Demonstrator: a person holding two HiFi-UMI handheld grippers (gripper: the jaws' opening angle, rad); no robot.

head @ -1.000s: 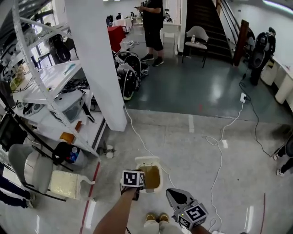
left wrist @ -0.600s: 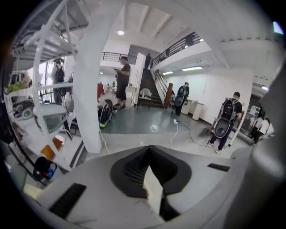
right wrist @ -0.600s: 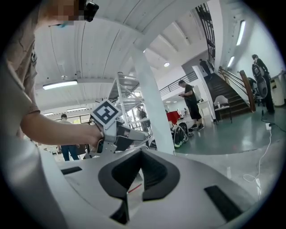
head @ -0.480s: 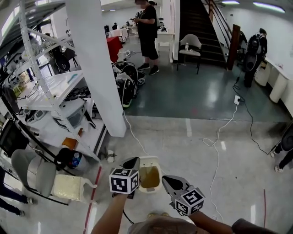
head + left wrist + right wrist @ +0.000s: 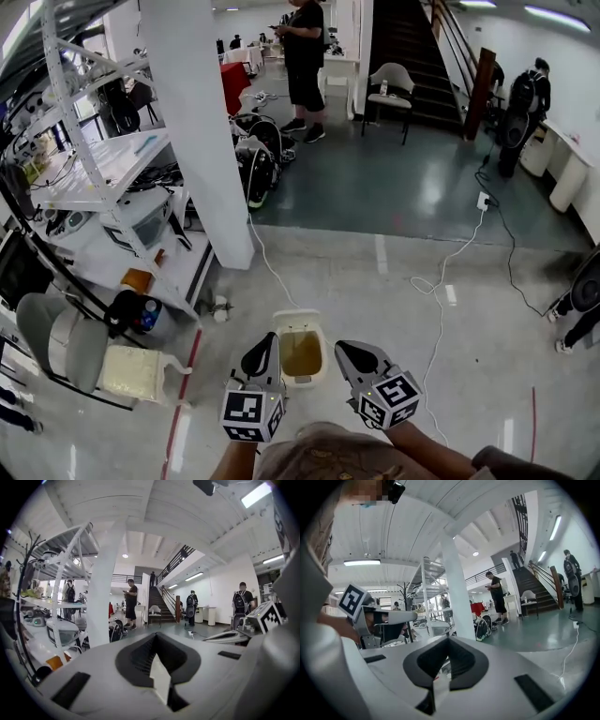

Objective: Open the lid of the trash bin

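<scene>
I'm holding the left gripper [image 5: 260, 357] and right gripper [image 5: 355, 359] both closed on nothing, with the white brown-topped plastic trash bin [image 5: 300, 352] below and between them, its long axis running away from me.

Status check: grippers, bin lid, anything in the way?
Left gripper and right gripper shut, empty. Trash bin looks open, interior showing. Nothing in the way.

Left of the white pillar [image 5: 208, 141] stands a metal rack [image 5: 98, 167]; beyond it, a person [image 5: 306, 56]; right of it, a staircase [image 5: 412, 47].
</scene>
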